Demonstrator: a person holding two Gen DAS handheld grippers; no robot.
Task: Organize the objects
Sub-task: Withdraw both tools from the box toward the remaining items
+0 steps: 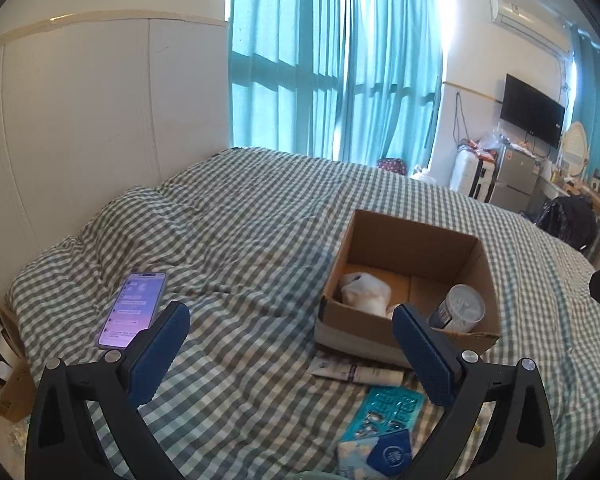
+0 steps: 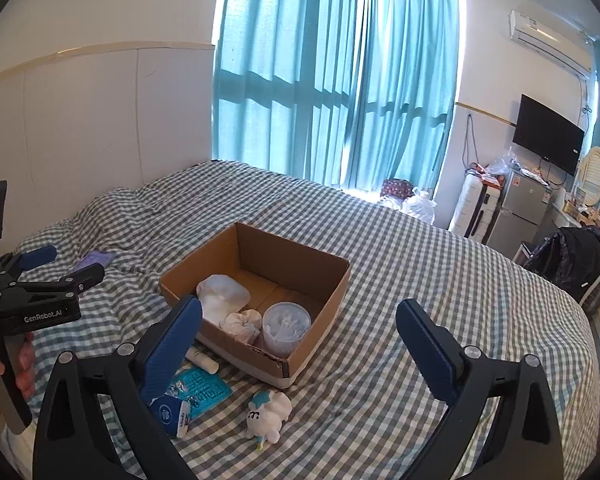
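An open cardboard box [image 1: 410, 236] [image 2: 300, 260] sits on the checked bed. It holds white bundled cloths [image 2: 224, 296] and a clear lidded tub [image 2: 286, 326] [image 1: 458, 306]. In front of the box lie a white tube [image 1: 364, 374] [image 2: 202, 360], a teal packet [image 1: 388, 414] [image 2: 204, 392], a blue tissue pack [image 1: 374, 460] [image 2: 172, 416] and a white unicorn toy [image 2: 268, 414]. My left gripper [image 1: 292, 348] is open and empty above the bed, left of the box; it also shows in the right wrist view [image 2: 56, 264]. My right gripper [image 2: 300, 348] is open and empty over the box's near edge.
A lit phone [image 1: 134, 310] lies on the bed at left. A white headboard wall [image 1: 80, 120] stands behind. Teal curtains, a TV [image 2: 548, 140], a small fridge [image 2: 516, 212] and a black bag [image 2: 568, 256] are at the right. A cardboard bin [image 1: 4, 368] stands beside the bed.
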